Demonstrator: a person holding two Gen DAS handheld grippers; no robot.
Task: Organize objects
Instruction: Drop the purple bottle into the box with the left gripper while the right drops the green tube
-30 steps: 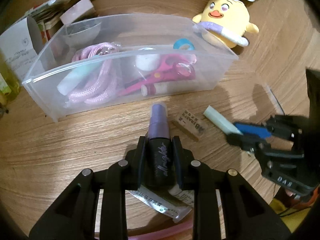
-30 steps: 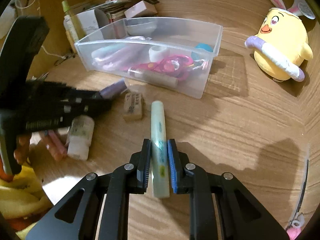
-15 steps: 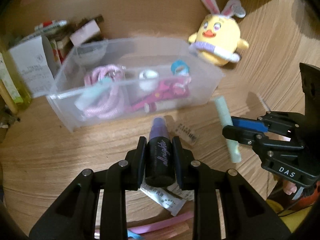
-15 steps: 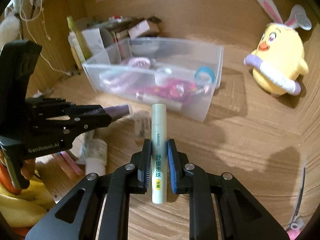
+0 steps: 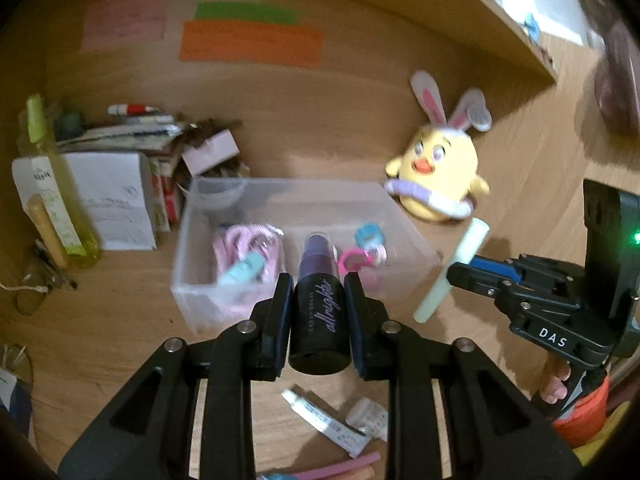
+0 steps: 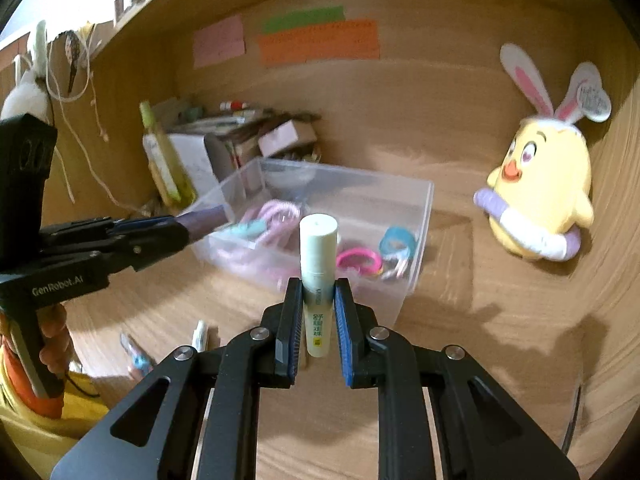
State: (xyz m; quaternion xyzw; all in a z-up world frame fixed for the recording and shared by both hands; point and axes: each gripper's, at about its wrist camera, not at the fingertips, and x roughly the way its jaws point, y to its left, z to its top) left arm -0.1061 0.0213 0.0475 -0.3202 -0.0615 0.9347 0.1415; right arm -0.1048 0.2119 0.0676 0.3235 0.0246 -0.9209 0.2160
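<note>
My left gripper is shut on a black spray bottle with a purple cap, held above the desk in front of a clear plastic bin. My right gripper is shut on a pale green tube, also raised near the bin. The bin holds a pink cord, a teal item, pink scissors and a blue tape roll. The right gripper and its tube show in the left wrist view. The left gripper shows in the right wrist view.
A yellow chick plush sits right of the bin. A yellow-green bottle, a white box and stacked papers stand at the back left. A small tube and pink sticks lie on the desk below my left gripper.
Both grippers have lifted their objects off the desk and risen, tilting up so the back wall with sticky notes is in view. The bin now lies lower and nearer.
</note>
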